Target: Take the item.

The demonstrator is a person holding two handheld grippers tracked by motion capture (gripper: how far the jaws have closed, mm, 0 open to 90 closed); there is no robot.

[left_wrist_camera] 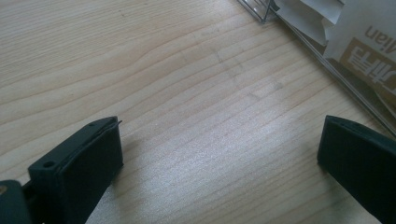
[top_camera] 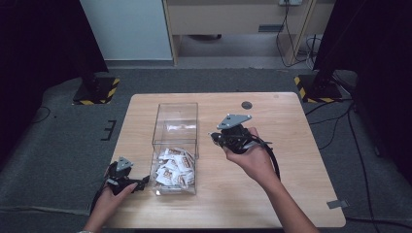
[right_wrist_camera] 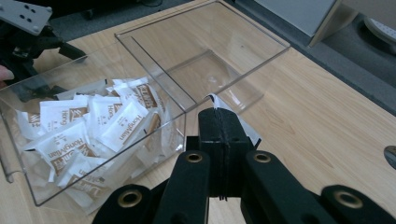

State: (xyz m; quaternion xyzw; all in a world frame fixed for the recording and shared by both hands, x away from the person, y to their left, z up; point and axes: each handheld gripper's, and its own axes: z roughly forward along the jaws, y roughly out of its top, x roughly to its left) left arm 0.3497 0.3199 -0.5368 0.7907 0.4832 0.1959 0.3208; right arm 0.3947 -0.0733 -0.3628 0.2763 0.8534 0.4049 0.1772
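Right gripper view: "HongMian" sachets [right_wrist_camera: 93,135]; right hand-held gripper [right_wrist_camera: 218,112] pinches one; left [left_wrist_camera: 219,154] gapes.

clear box [top_camera: 176,127] blocks table [top_camera: 291,160] middle; right side open

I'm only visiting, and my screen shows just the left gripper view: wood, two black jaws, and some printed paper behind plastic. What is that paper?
Observer: Small white packets with brown print, heaped in the near compartment of a clear box that has two compartments.
Operator: Where is the other hand?
Observer: It holds the right tool to the right of the box, above the table.
Operator: Is that tool carrying anything?
Observer: Its jaws are shut on what seems to be a single packet. Only a white edge pokes out.
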